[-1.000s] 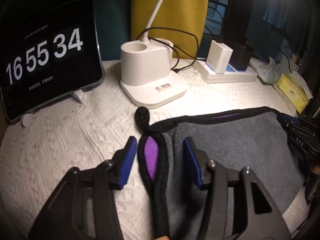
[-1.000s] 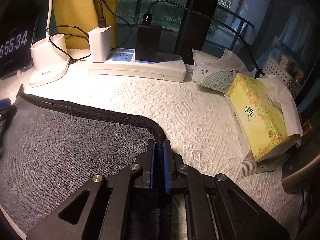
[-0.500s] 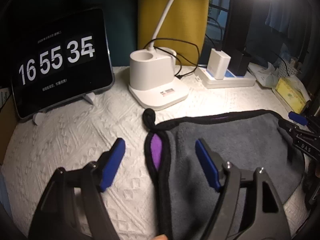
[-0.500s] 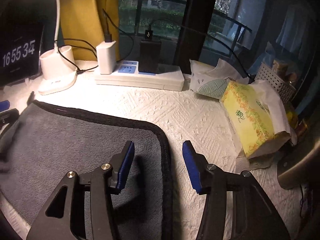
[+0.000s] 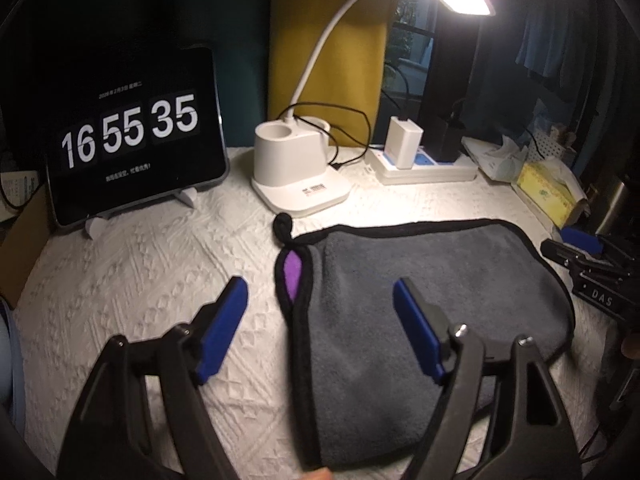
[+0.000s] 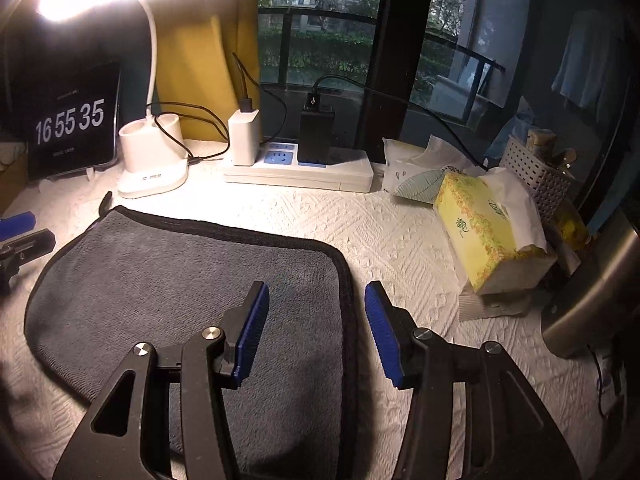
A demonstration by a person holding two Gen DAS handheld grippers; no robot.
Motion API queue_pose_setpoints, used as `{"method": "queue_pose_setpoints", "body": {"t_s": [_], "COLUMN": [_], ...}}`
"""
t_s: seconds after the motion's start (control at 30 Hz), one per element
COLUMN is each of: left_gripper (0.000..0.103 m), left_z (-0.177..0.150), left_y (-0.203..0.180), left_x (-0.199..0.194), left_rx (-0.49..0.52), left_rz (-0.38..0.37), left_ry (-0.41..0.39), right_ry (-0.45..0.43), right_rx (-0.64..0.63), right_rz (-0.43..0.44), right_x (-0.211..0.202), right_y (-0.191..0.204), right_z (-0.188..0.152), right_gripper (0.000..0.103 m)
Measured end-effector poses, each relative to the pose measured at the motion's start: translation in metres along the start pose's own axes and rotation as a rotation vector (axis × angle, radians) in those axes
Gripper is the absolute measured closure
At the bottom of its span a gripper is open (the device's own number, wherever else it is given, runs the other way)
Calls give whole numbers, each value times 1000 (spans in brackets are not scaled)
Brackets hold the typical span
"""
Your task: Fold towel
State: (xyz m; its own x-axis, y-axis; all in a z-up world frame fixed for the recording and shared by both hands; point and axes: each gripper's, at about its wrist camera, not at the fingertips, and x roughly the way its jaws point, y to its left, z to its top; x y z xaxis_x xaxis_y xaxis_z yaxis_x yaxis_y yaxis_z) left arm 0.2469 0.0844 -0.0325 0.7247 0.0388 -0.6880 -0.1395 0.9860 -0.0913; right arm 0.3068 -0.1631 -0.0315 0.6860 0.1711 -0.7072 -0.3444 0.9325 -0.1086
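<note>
Left gripper (image 5: 320, 328) spread wide above the towel's (image 5: 432, 304) left edge, right gripper (image 6: 316, 332) spread wide over its right edge — both gripping nothing, likely backed off so the fold can settle flat. Grey microfibre towel with black piping, lying folded on the white textured tablecloth (image 6: 400, 240) near the front edge, just in front of the desk lamp base (image 5: 298, 168) and power strip (image 6: 300, 168). Purple underside (image 5: 293, 276) peeking out at the left fold — layers not quite aligned there.
</note>
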Motion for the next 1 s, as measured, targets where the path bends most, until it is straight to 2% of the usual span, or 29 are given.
{"method": "queue_pose_setpoints", "body": {"t_s": [0.1,0.4,0.73,1.0], "left_gripper": [14,8,8,8], "left_z": [-2,-9,-28,-41], "left_y": [-2,-12,-25,-34], "left_x": [-10,-43,-72,-93], "left_rx": [-13,-21,-5,17], "left_rz": [-22,-47,-64,-38], "left_ry": [-13,-59,-85,-135], "right_ry": [-9,-38,-71,-76], "right_rx": [4,4,12,4], "right_rz": [10,30,43,50], "right_x": [-10,-40,-74,-89], "right_y": [1,5,7,9], "right_z": [-4,-11,-24,-35], "right_gripper": [50,50,50,50]}}
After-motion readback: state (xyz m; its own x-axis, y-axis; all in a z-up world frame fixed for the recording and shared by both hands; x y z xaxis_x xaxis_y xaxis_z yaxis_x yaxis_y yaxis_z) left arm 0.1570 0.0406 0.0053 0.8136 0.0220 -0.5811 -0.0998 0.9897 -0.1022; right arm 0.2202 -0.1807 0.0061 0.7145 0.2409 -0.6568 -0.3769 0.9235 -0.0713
